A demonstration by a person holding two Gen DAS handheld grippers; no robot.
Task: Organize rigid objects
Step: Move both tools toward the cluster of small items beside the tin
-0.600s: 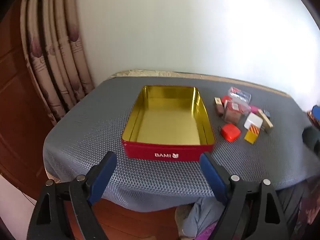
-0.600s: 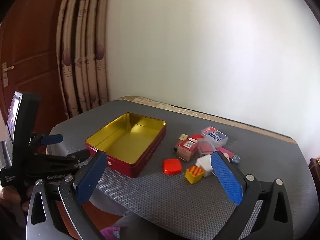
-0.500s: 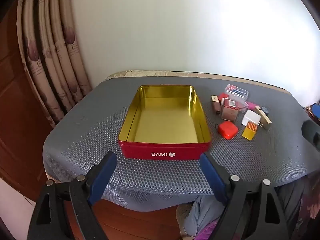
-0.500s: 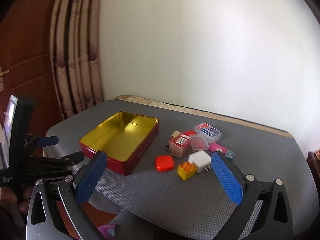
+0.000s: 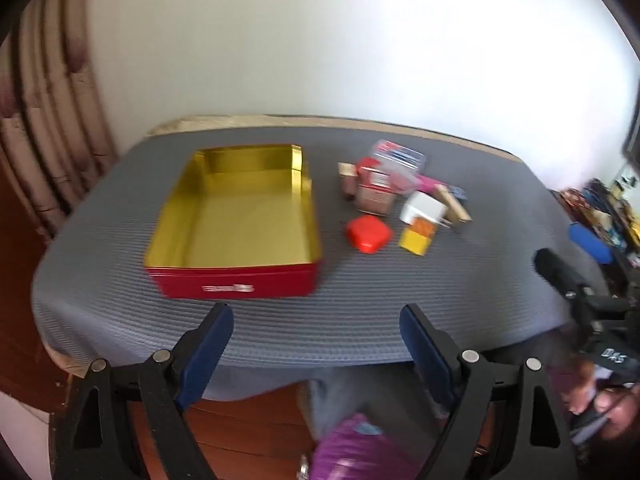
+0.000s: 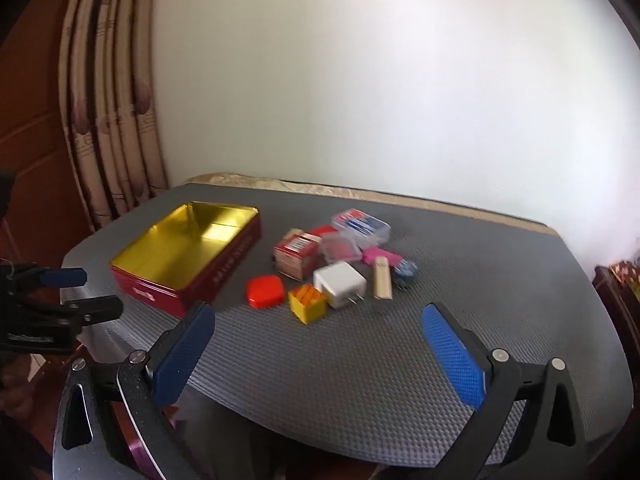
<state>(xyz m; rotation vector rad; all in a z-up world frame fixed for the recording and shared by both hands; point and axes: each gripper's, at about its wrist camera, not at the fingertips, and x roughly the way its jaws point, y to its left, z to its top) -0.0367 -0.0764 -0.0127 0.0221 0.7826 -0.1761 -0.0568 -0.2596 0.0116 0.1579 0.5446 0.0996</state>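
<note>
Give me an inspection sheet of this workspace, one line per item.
Surface: grey mat covers the table.
Job's things: red tin, open and empty, gold inside; beside it a cluster with red case, yellow block, white charger, wooden block, clear box.
Clutter: nothing seen on the mat.
Grippers: left gripper and right gripper open, empty, short of the mat.
Cables: nothing seen.
Surroundings: white wall, curtain.

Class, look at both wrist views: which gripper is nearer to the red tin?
Left. The left gripper hovers open just off the red tin's near wall; the right gripper, also open, sits farther off, toward the small objects.
</note>
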